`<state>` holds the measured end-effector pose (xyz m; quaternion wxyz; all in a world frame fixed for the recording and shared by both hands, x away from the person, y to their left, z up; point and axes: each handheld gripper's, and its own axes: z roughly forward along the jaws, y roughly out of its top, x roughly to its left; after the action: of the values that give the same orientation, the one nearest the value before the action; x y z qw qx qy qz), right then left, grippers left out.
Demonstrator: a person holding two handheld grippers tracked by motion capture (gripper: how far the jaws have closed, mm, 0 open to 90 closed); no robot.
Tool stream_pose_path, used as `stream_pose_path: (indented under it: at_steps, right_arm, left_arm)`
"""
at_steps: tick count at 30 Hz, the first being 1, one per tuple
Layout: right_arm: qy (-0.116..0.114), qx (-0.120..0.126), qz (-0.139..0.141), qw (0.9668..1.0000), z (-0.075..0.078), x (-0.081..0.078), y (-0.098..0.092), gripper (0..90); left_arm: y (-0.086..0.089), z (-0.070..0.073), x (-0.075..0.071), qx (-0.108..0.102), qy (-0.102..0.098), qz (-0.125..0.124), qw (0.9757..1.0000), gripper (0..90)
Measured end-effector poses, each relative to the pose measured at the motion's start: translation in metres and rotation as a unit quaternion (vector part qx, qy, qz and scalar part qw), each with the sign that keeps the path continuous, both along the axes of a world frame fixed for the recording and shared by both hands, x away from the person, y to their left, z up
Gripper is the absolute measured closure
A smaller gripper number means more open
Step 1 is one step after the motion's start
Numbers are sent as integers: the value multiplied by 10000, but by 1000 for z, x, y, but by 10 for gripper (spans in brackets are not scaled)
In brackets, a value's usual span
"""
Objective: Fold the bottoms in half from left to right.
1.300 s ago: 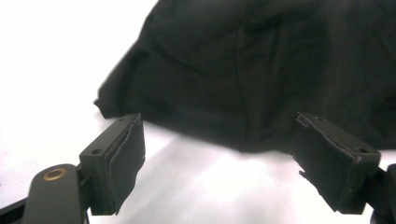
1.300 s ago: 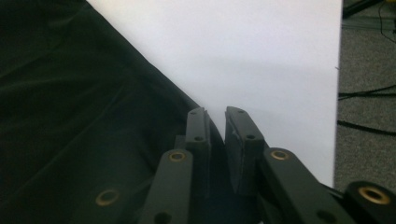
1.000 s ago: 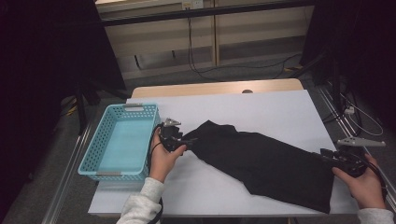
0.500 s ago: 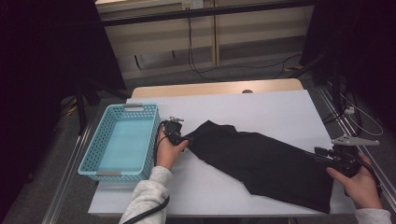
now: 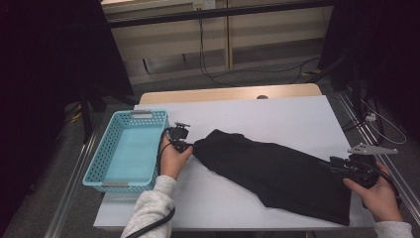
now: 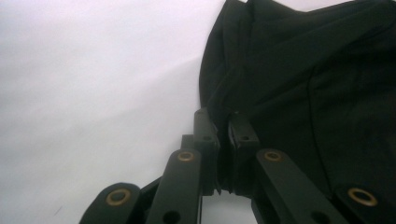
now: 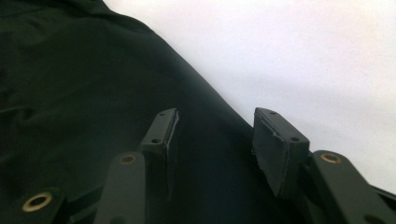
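White sheet covers the table (image 5: 277, 111), dim room w/ cables on the floor behind. Far left sits a light-blue basket (image 5: 110, 148), nothing visible inside. Just right of it the left gripper (image 5: 187, 145) is at the near-left corner of the black garment (image 5: 277, 171); in the left gripper view its jaws have just been closing & now pinch a fold of the cloth edge (image 6: 224, 112) between the pads, so it's clamped on fabric. The garment lies spread diagonally across the middle, from beside the basket down to the table's right front. At that right end the right gripper (image 5: 337, 166) is over the cloth w/ jaws parted; the right gripper view has both pads (image 7: 161, 128) apart, fabric under and between them, not pressed, though they have just opened a bit wider. To do this step well, prob: push the right jaws lower so a real fold sits between the pads before squeezing, grab near the hem not mid-panel, then lift both ends together & keep the cloth taut so it doesn't drag the sheet. No brand, label or writing readable anywhere.
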<state>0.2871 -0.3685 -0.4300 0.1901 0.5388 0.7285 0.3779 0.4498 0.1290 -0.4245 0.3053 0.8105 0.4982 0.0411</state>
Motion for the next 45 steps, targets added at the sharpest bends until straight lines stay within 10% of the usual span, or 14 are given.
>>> stream_pose_path:
  at_steps: [6, 11, 20, 36, 45]
  right_arm:
    - [-66, 32, 18, 10000, 4, 0, 3, 508]
    - [-84, 39, 72, 9999, 5, 1, 6, 500]
    - [-127, 98, 76, 9998, 6, -2, 4, 498]
    - [-180, 148, 140, 9996, 9, -2, 8, 480]
    - [-132, 142, 148, 9997, 6, -1, 9, 470]
  left_arm:
    - [2, 2, -3, -189, -48, 59, 9998, 671]
    - [-9, 10, 5, -374, -658, -2, 9971, 437]
    - [-26, -6, 21, -611, -943, 51, 9937, 640]
    - [-42, -22, 3, -216, -810, -470, 9954, 539]
    - [-49, -23, 3, -154, -809, -589, 9949, 781]
